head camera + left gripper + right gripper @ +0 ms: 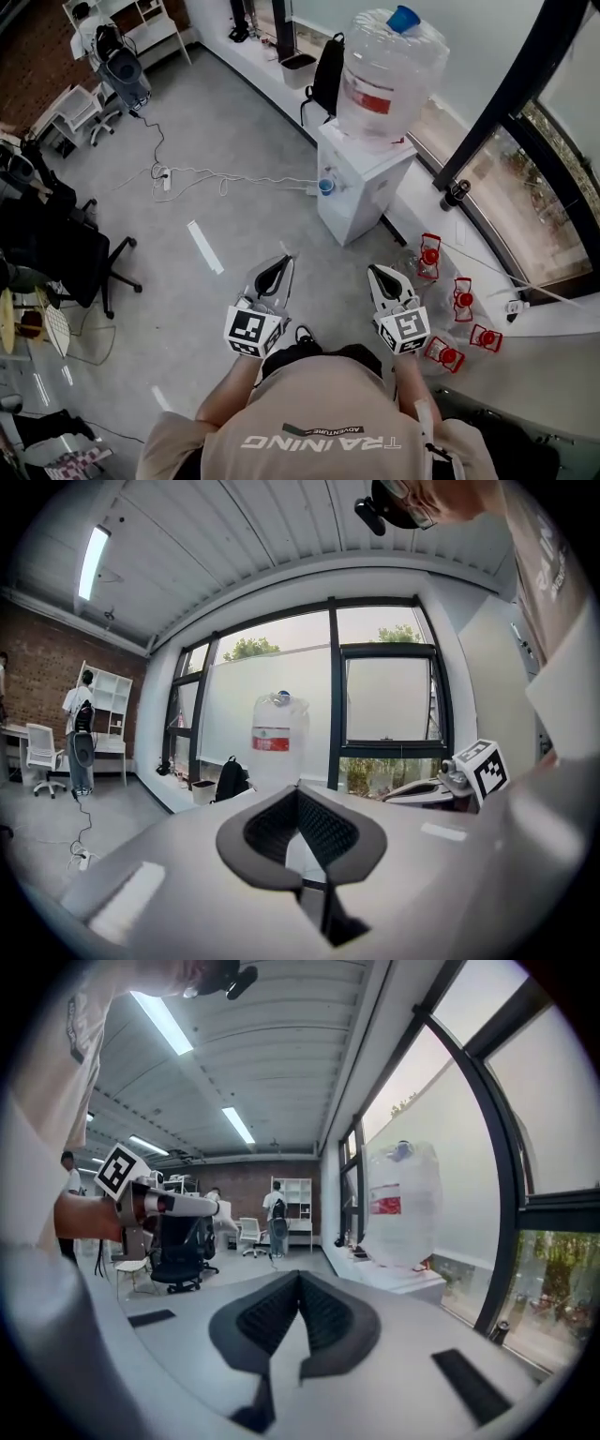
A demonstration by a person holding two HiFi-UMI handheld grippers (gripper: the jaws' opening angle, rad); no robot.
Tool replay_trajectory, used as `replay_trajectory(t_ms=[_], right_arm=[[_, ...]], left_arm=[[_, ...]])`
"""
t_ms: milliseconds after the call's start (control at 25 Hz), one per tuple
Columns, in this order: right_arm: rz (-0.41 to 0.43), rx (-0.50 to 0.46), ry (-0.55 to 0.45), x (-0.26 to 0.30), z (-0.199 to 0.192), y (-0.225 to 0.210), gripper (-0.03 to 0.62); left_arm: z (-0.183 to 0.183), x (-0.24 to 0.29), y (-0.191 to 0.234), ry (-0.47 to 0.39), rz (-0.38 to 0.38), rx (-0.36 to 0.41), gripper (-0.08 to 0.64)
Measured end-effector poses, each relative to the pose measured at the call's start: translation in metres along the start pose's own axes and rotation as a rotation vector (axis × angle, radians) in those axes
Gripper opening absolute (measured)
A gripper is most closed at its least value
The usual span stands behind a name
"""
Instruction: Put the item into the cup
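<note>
I stand on a grey office floor and hold both grippers out in front of me. In the head view my left gripper [284, 262] and right gripper [374, 271] point toward a white water dispenser [361, 187] that carries a large clear bottle [386, 80]. Each gripper has its jaws closed together with nothing between them, as the left gripper view [298, 790] and the right gripper view [300, 1277] also show. A small blue round part [325, 186] sits at the dispenser's front. I see no cup and no loose item.
Several red-capped containers [459, 305] lie on the floor at the right by the window wall. A black office chair [89, 258] stands at the left, and a cable with a power strip [167, 178] crosses the floor. A black backpack [328, 67] leans behind the dispenser.
</note>
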State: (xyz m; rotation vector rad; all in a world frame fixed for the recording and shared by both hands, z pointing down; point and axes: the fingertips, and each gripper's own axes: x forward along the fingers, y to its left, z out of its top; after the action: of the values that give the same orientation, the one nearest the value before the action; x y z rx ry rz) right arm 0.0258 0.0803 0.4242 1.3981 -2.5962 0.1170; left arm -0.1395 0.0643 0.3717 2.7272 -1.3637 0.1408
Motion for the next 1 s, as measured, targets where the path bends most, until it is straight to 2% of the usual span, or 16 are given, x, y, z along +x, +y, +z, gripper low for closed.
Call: replay_trajectory(t_ms=[200, 320, 440, 600, 760, 1000], right_arm=[[-0.070, 0.049, 0.018, 0.020, -0.011, -0.013, 0.011], [-0.082, 0.070, 0.049, 0.031, -0.021, -0.023, 0.011], [-0.084, 0.087, 0.057, 0.047, -0.027, -0.037, 0.011], [-0.066, 0.075, 0.048, 0.073, -0.032, -0.064, 0.011], [-0.028, 0.047, -0.058, 0.108, -0.019, -0.093, 0.011], [0.071, -0.025, -0.046, 0.163, -0.011, -0.130, 0.011]], left_arm=[[-0.010, 0.017, 0.028, 0.027, -0.041, -0.003, 0.006], [-0.021, 0.033, 0.040, 0.051, -0.052, -0.045, 0.006], [-0.031, 0.058, 0.053, 0.080, -0.055, -0.053, 0.006], [-0.035, 0.101, 0.059, 0.104, -0.063, -0.042, 0.006], [-0.031, 0.143, 0.068, 0.134, -0.075, -0.008, 0.006], [-0.024, 0.201, 0.076, 0.164, -0.068, 0.020, 0.006]])
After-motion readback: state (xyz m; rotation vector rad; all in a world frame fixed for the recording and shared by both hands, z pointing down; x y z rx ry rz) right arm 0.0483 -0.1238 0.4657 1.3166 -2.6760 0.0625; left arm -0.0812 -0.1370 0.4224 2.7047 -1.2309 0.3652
